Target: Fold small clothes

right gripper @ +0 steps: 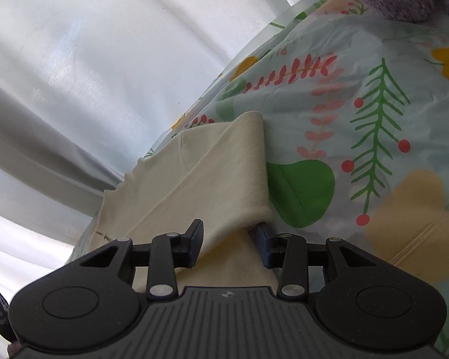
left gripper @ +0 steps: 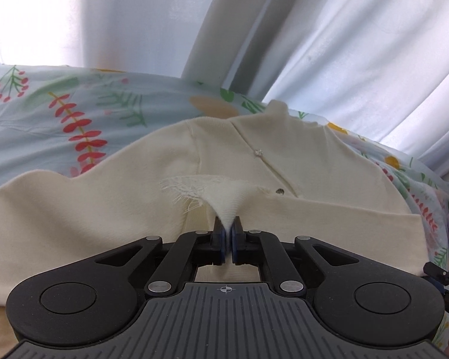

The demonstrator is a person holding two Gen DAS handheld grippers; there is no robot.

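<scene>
Left tongs (left gripper: pixel 227 224) pinch frayed cream knit garment (left gripper: pixel 329 161) on floral sheet (left gripper: pixel 74 104)

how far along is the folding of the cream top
Early stage. Done: cream top lies on the floral sheet. In hand: left gripper pinches a frayed bit; right gripper straddles a folded-over sleeve, pads apart. Left: folding the body.

both views daylit, backlit through white curtain (left gripper: pixel 359 45); upper left of left wrist view blows out. soft diffuse light, faint shadows only under cream garment (left gripper: pixel 134 209) folds. strong fisheye bending, dark vignette in corners. right wrist view slightly motion-blurred on floral sheet (right gripper: pixel 374 119) at lower right; left view sharp.
</scene>
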